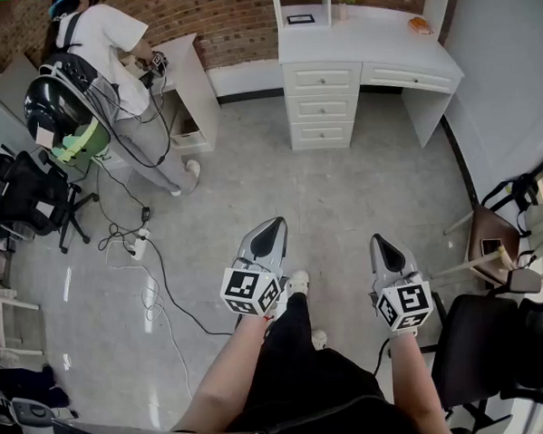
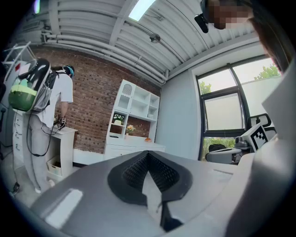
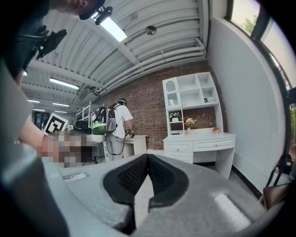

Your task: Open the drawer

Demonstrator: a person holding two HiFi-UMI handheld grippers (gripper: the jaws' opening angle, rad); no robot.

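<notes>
Well short of the far closed drawers (image 1: 324,104), left gripper (image 1: 274,225) and right gripper (image 1: 380,242) are clamped empty; approach judged next.

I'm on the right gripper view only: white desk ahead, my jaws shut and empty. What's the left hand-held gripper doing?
Observer: The left hand-held gripper is shut too, with nothing between its jaws. It is held out beside the right hand-held gripper.
Operator: Is anything lying on the floor on the way to the desk?
Observer: The floor straight ahead to the desk is bare tile. A power strip lies off to the left.
Operator: And close on my right?
Observer: A black office chair stands right beside the right arm, so a swing that way would probably bump it.
</notes>
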